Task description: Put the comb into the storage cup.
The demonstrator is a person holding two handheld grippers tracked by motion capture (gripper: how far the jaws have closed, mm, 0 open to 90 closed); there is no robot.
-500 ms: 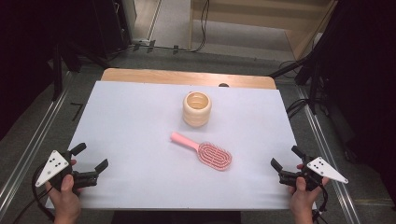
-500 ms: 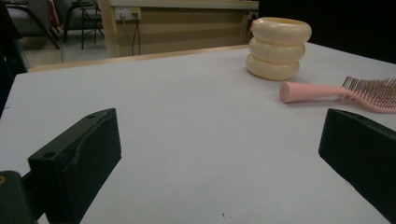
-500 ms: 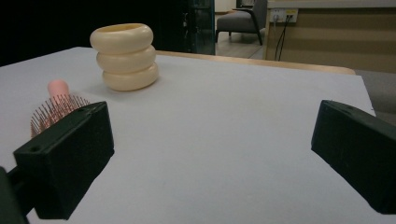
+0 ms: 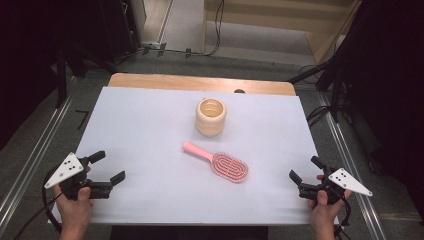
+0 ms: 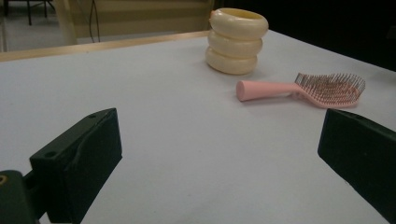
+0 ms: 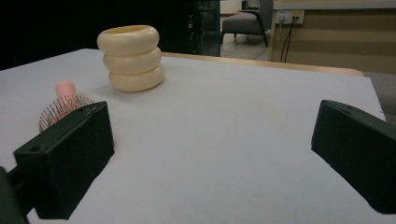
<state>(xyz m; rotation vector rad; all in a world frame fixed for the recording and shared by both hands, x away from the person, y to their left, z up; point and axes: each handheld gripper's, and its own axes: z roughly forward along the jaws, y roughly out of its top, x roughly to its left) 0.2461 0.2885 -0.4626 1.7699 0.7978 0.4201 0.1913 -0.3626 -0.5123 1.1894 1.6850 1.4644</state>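
A pink hairbrush (image 4: 220,162) lies just before the cream ribbed cup (image 4: 210,116); left gripper (image 4: 107,168) and right gripper (image 4: 303,170), jaws spread, flank it, well apart.

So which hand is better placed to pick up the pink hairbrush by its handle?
Probably the left. The pink plastic hairbrush points its handle toward the left claw, which is open with bare sheet between. The right claw faces the bristled head.
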